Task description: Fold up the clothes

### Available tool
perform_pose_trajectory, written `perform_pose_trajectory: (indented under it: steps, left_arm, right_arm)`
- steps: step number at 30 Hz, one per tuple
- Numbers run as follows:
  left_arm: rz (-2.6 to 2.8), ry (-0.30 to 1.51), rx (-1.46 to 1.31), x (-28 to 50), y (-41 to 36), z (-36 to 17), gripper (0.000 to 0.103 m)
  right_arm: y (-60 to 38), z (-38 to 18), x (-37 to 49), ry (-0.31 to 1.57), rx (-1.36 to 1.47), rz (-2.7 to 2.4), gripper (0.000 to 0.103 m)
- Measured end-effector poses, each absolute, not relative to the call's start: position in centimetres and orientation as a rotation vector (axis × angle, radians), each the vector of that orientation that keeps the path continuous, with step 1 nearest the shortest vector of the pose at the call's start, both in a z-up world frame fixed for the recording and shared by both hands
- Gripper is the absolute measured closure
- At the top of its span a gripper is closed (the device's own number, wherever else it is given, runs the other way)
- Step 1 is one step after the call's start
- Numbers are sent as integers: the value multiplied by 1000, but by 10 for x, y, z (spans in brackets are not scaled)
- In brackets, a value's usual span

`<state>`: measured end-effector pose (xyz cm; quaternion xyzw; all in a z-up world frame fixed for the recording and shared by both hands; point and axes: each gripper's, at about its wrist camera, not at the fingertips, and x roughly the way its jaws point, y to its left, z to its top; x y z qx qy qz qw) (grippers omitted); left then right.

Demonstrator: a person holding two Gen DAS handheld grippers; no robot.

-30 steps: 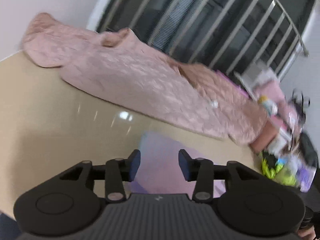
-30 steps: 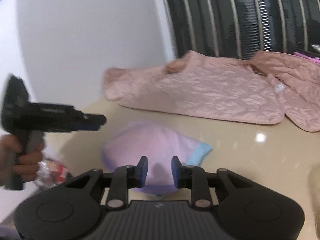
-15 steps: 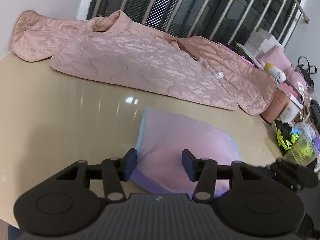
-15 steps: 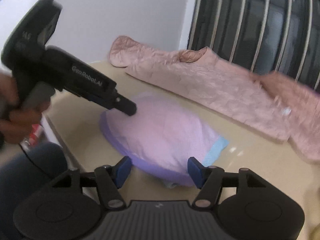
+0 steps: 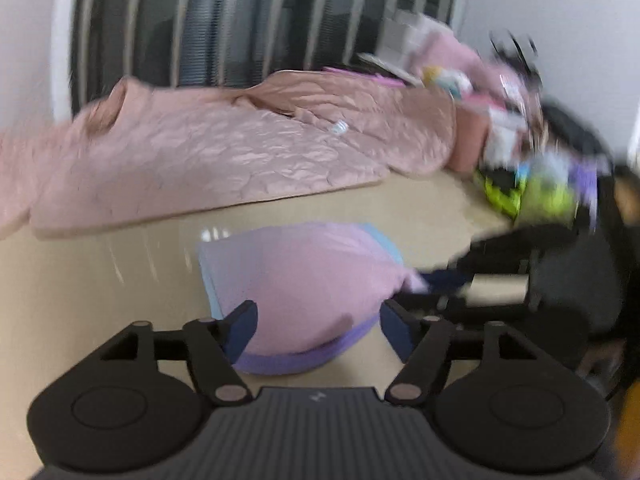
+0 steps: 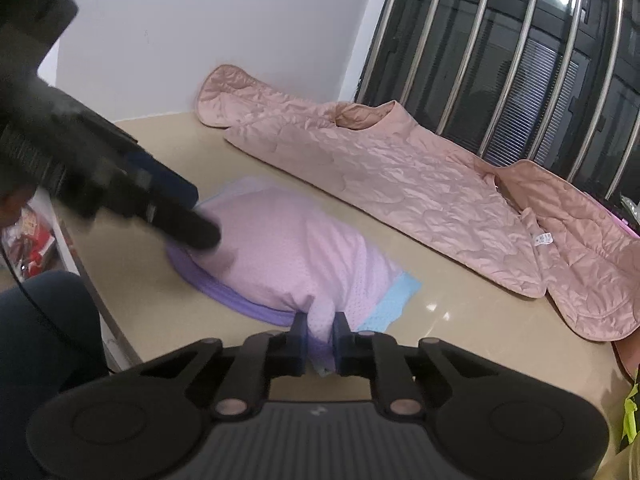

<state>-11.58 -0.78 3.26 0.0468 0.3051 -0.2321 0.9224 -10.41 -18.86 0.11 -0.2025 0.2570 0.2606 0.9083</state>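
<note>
So, left wrist view: it's blurry, but the folded lilac garment (image 5: 304, 276) sits mid-frame on the glossy beige table (image 5: 100, 280), long axis running from lower left toward the right. The left gripper (image 5: 318, 326) has its jaws opening wide around the garment's near end, pads not touching it. A quilted pink jacket (image 5: 224, 152) stretches across the upper frame.

Right wrist view: the right gripper (image 6: 320, 338) is closing, jaws pinching a bunched corner of the dotted, soft-looking knit at bottom centre. Purple ribbed hem, light blue edge. The jacket is satiny and puffy, lying diagonally from upper left to right.
</note>
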Motion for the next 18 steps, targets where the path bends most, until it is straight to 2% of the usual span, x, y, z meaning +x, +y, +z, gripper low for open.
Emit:
perform_pose_trajectory:
  steps: [5, 6, 7, 8, 10, 12, 13, 15, 17, 18]
  left_arm:
    - [-416, 641, 231, -112, -25, 20, 26]
    - [-401, 646, 235, -110, -25, 18, 36]
    - [-390, 661, 230, -107, -24, 16, 51]
    - [-379, 674, 225, -104, -22, 15, 57]
    - [-366, 679, 214, -101, -17, 15, 76]
    - [-351, 663, 207, -102, -13, 17, 85]
    - [-327, 643, 208, -105, -11, 19, 94]
    - [-285, 599, 232, -110, -12, 21, 98]
    - [-281, 593, 248, -114, -12, 20, 97]
    - [-288, 603, 246, -115, -12, 20, 90]
  right_arm:
    - [-192, 7, -105, 523, -401, 542, 92]
    - [-193, 9, -106, 520, -402, 541, 92]
    - [-193, 9, -106, 518, -402, 541, 92]
    - [-194, 9, -107, 516, -403, 542, 92]
    - [-195, 10, -107, 515, -404, 543, 92]
    - [-195, 10, -108, 511, -400, 539, 92]
    - [-195, 9, -108, 510, -397, 538, 92]
    - [-194, 8, -108, 511, -399, 534, 92]
    - [-192, 6, -109, 515, -424, 527, 90]
    - [-191, 4, -110, 520, -440, 524, 89]
